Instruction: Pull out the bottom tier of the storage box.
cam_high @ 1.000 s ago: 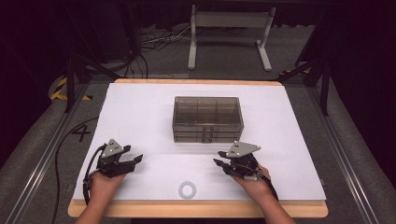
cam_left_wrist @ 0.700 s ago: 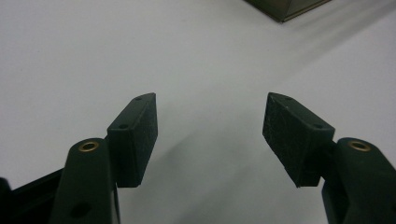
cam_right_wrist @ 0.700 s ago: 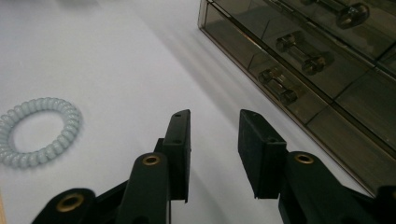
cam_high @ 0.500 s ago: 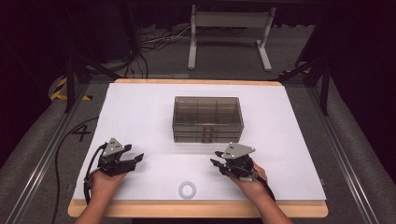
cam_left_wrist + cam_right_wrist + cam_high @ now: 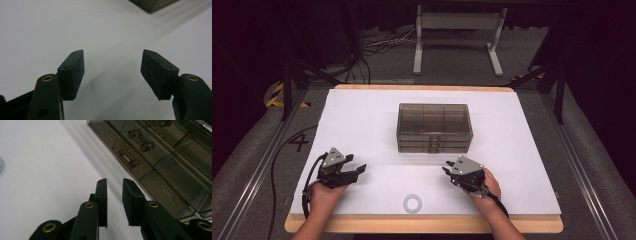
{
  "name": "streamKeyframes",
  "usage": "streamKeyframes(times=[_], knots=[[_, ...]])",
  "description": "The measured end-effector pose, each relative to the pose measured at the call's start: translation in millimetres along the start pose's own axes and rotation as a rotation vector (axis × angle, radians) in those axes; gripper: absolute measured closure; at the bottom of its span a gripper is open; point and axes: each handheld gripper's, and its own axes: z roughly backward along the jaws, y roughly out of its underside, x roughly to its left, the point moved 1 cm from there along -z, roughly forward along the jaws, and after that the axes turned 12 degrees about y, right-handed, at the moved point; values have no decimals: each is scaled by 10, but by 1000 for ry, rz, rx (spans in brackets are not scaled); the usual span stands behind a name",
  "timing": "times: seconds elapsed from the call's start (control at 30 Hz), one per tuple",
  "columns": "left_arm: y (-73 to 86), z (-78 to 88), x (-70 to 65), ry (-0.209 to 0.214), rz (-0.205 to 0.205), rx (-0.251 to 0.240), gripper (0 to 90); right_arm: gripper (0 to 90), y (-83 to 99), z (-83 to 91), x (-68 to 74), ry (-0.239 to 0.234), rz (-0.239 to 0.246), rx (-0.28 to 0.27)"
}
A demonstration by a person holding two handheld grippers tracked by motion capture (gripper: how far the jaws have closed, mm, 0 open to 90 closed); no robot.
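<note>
high view first: a smoky clear box (image 5: 434, 126) with drawers sits on the white sheet (image 5: 362, 115) near the middle of the table (image 5: 422, 224), its front facing the person. both hands come in from the bottom edge. the left gripper (image 5: 357, 171) lies low over the sheet at the near left, well apart from the box, pointing toward the middle. the right gripper (image 5: 447, 172) is at the near right, just in front of the box's right half but not touching it. a small pale ring (image 5: 412, 202) lies on the sheet between the two hands, closer to the near edge, touched by neither.

left gripper view: the jaws stand wide apart, nothing between them, bare white sheet below. a corner of the box (image 5: 153, 4) shows at the top edge, far off.

right gripper view: the jaws are narrow, with a slim gap left and nothing in it; they have just been closing. the box (image 5: 160, 157) runs slantwise across the upper right, close ahead of the tips, with two clear drawer handles (image 5: 128, 158) on its front. the jaw tips sit short of the box, over the sheet, not touching it. a blurred bit of the ring (image 5: 2, 165) shows at the left edge.
</note>
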Motion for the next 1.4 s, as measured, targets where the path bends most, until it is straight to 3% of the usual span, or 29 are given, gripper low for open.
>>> streamKeyframes(times=[0.23, 0.7, 1.13, 1.23, 1.4], knots=[[-1, -1, 0, 1, 0, 1, 369, 742, 40, -19, 39, 58, 58, -6], [-3, -5, 0, 1, -1, 2, 371, 746, 41, -38, 133, 98, 161, -31], [-5, -6, 0, 3, -2, 2, 372, 745, 74, -66, 221, 162, 236, -60], [-5, -7, 0, 2, -2, 2, 372, 744, 87, -62, 275, 200, 284, -87], [-4, -8, -1, 2, -2, 1, 372, 750, 103, -79, 301, 213, 305, -89]])
